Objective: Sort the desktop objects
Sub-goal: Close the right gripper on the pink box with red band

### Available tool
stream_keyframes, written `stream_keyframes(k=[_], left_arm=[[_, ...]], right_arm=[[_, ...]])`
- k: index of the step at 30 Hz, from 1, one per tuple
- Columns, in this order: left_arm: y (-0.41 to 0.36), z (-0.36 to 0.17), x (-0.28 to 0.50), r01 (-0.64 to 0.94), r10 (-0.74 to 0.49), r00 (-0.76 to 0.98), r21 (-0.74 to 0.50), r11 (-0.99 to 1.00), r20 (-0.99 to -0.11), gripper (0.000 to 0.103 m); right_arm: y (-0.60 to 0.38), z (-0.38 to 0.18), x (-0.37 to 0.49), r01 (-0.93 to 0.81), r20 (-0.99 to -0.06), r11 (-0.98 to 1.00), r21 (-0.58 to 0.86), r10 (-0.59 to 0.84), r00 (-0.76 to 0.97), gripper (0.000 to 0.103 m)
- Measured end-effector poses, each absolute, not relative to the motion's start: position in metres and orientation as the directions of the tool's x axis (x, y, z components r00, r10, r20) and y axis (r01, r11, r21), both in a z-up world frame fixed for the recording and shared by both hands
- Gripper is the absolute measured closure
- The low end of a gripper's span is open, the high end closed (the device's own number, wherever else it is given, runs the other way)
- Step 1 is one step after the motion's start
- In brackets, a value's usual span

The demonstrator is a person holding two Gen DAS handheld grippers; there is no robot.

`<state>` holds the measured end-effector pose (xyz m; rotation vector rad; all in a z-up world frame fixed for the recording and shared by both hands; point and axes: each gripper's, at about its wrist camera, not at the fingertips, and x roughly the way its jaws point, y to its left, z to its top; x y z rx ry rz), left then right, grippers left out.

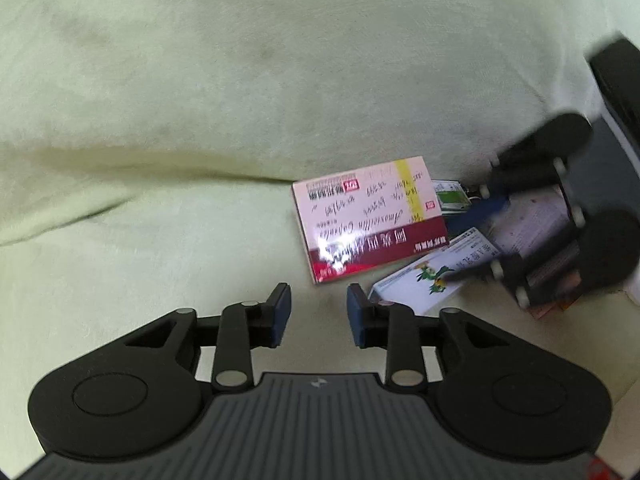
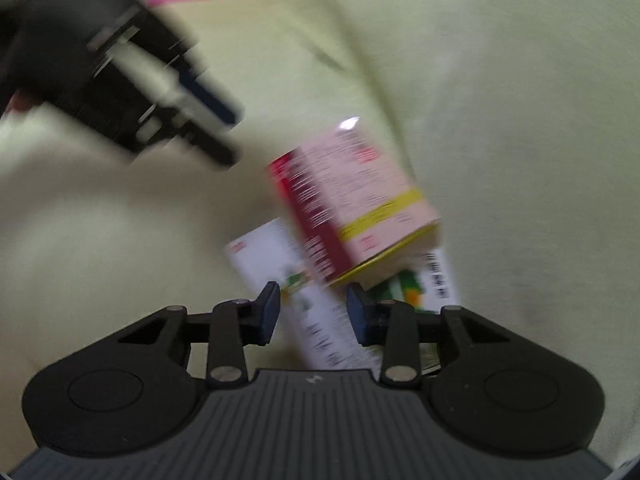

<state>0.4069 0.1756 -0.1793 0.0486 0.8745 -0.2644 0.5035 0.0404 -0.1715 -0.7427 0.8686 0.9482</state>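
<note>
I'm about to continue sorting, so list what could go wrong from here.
1. The pink box leans on the white box; pulling the white one may topple it.
2. The right gripper and left gripper are near each other and could collide.
3. The right view is blurred, so aiming may be off.

My right gripper [image 2: 313, 316] is open above a white medicine box [image 2: 260, 256]. A pink-and-maroon medicine box [image 2: 352, 196] overlaps it on the pale green cloth [image 2: 500, 100]. My left gripper [image 2: 216, 132], blurred, is upper left.
</note>
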Motion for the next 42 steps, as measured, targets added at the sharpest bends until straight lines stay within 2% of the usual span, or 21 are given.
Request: stream_keyframes(k=[2,4,5,9,13,15,17,21,25,28,30,35,37,38,39,41,42], left_arm=[[0.185,-0.181,0.411,0.228,-0.232,0.6,-0.115,0.967,-0.765,0.055],[0.191,-0.181,0.418,0.227,-0.272,0.585,-0.168,0.959,-0.764,0.05],[0.192,-0.18,0.423,0.229,-0.285,0.584,-0.183,0.956,-0.76,0.045],[0.191,-0.179,0.446,0.253,-0.339,0.582,-0.231,0.939,-0.739,0.043],[0.182,-0.194,0.468,0.258,-0.364,0.551,-0.262,0.93,-0.751,0.04],[0.177,-0.199,0.469,0.289,-0.387,0.546,-0.266,0.92,-0.743,0.041],[0.17,-0.197,0.463,0.312,-0.373,0.564,-0.228,0.922,-0.736,0.044],[0.149,-0.197,0.448,0.394,-0.308,0.588,-0.068,0.917,-0.748,0.043],[0.144,-0.202,0.444,0.41,-0.291,0.58,-0.036,0.911,-0.761,0.044],[0.142,-0.205,0.435,0.418,-0.262,0.586,0.009,0.908,-0.767,0.047],[0.144,-0.203,0.43,0.413,-0.247,0.595,0.027,0.91,-0.764,0.051],[0.159,-0.195,0.414,0.41,-0.239,0.621,0.05,0.91,-0.747,0.055],[0.162,-0.194,0.412,0.411,-0.229,0.62,0.061,0.91,-0.75,0.055],[0.162,-0.195,0.412,0.412,-0.222,0.618,0.07,0.909,-0.754,0.055],[0.16,-0.197,0.413,0.415,-0.214,0.616,0.081,0.906,-0.758,0.056],[0.155,-0.199,0.414,0.429,-0.211,0.615,0.098,0.898,-0.76,0.057],[0.153,-0.2,0.415,0.433,-0.209,0.615,0.104,0.895,-0.76,0.057]], right_arm=[[0.036,-0.164,0.508,-0.871,-0.87,0.471,-0.137,0.364,0.333,0.073],[0.029,-0.154,0.524,-0.825,-0.866,0.562,-0.052,0.386,0.318,0.066],[0.026,-0.15,0.534,-0.805,-0.861,0.593,-0.016,0.401,0.313,0.058],[0.019,-0.144,0.563,-0.758,-0.841,0.651,0.034,0.429,0.331,0.036],[0.012,-0.148,0.583,-0.732,-0.837,0.673,0.11,0.46,0.297,0.036],[0.01,-0.151,0.586,-0.739,-0.837,0.663,0.119,0.468,0.285,0.036],[0.012,-0.155,0.591,-0.754,-0.841,0.643,0.134,0.477,0.257,0.036],[0.021,-0.164,0.602,-0.775,-0.849,0.609,0.167,0.488,0.201,0.036],[0.032,-0.169,0.601,-0.814,-0.866,0.568,0.12,0.461,0.194,0.04],[0.033,-0.162,0.589,-0.854,-0.856,0.515,0.071,0.472,0.213,0.049],[0.035,-0.155,0.575,-0.889,-0.844,0.458,0.022,0.485,0.229,0.059],[0.044,-0.146,0.533,-0.951,-0.845,0.292,-0.101,0.479,0.237,0.068],[0.047,-0.146,0.531,-0.942,-0.842,0.301,-0.149,0.461,0.281,0.059],[0.049,-0.146,0.534,-0.933,-0.836,0.32,-0.165,0.456,0.304,0.042],[0.05,-0.146,0.538,-0.923,-0.831,0.339,-0.18,0.451,0.327,0.035],[0.054,-0.147,0.55,-0.92,-0.829,0.359,-0.155,0.46,0.319,0.034],[0.057,-0.149,0.558,-0.921,-0.832,0.366,-0.131,0.466,0.303,0.027]])
